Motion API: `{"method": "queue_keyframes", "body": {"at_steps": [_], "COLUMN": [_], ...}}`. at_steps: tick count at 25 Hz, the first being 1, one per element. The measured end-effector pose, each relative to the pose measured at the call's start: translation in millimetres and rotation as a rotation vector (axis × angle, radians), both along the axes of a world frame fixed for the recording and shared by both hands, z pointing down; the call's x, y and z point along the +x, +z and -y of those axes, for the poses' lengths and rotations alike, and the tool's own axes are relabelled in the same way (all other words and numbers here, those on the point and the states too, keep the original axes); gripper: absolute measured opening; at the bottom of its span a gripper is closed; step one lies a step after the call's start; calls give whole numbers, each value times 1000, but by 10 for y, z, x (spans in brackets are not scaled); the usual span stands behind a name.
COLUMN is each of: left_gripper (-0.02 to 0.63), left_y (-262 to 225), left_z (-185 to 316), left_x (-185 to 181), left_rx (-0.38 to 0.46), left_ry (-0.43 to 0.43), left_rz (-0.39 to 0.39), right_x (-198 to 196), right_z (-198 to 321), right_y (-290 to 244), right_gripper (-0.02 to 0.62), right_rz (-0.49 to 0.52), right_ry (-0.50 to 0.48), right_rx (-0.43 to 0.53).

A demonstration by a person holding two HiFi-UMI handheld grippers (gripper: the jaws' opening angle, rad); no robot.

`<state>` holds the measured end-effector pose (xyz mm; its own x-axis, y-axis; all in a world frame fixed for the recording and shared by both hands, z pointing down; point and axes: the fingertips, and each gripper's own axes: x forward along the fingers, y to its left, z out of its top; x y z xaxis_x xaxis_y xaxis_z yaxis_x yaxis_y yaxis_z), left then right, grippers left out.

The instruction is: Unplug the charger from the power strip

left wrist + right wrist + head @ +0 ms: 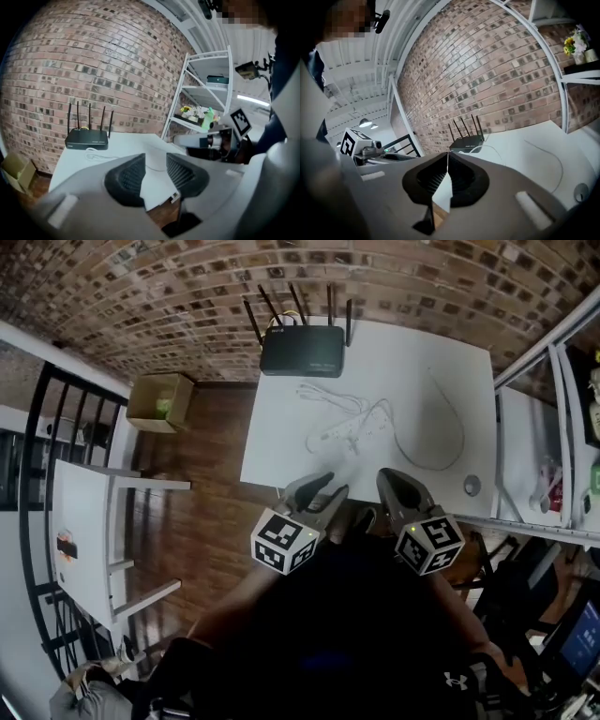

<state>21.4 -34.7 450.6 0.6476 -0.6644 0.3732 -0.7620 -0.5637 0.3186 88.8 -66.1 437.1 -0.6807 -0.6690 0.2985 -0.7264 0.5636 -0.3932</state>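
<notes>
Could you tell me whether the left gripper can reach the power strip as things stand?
Probably yes: the left gripper, jaws apart, hangs at the near edge of the table, and only bare tabletop lies between it and the power strip.

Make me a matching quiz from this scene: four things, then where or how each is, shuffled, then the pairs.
1 router
2 power strip
3 cardboard box
4 right gripper

A on the floor, left of the table
B jaws shut, nothing between them
C far edge of the table, by the brick wall
D middle of the table, white

Pairs: 1-C, 2-D, 3-A, 4-B
</notes>
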Motion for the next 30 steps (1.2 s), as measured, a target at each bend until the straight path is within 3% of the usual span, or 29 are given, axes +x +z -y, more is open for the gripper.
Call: {"method": "queue_keyframes", "body": {"at_steps": [3, 6, 9, 12, 14, 17, 24, 30], "left_gripper": [142, 158, 190, 212, 212, 212, 212, 212], "left_y": [140, 421, 758, 1033, 1181, 1429, 1830, 2035], "left_z": [172, 331, 489, 587, 658, 730, 870, 846], "left_x": [-8, -205, -330, -371, -399, -440, -429, -417], "left_rx": [1, 36, 46, 23, 5, -29, -49, -77], "left_ry": [-21, -30, 43, 144, 186, 239, 300, 368], "left_rz": [38, 157, 308, 389, 400, 407, 440, 462], "right_x": [-24, -114, -185, -292, -358, -457, -686, -896], "right_z": [128, 167, 272, 329, 361, 395, 519, 532], "right_y": [358, 740, 980, 1109, 1184, 1338, 1682, 1784], "right_gripper": [12, 12, 12, 40, 124, 189, 251, 258], "right_rz": [-63, -140, -227, -273, -301, -356, -461, -549], "right_ry": [-74, -130, -133, -128, -121, -118, -125, -163], "right_rx": [-59, -134, -155, -163, -172, -188, -209, -214]}}
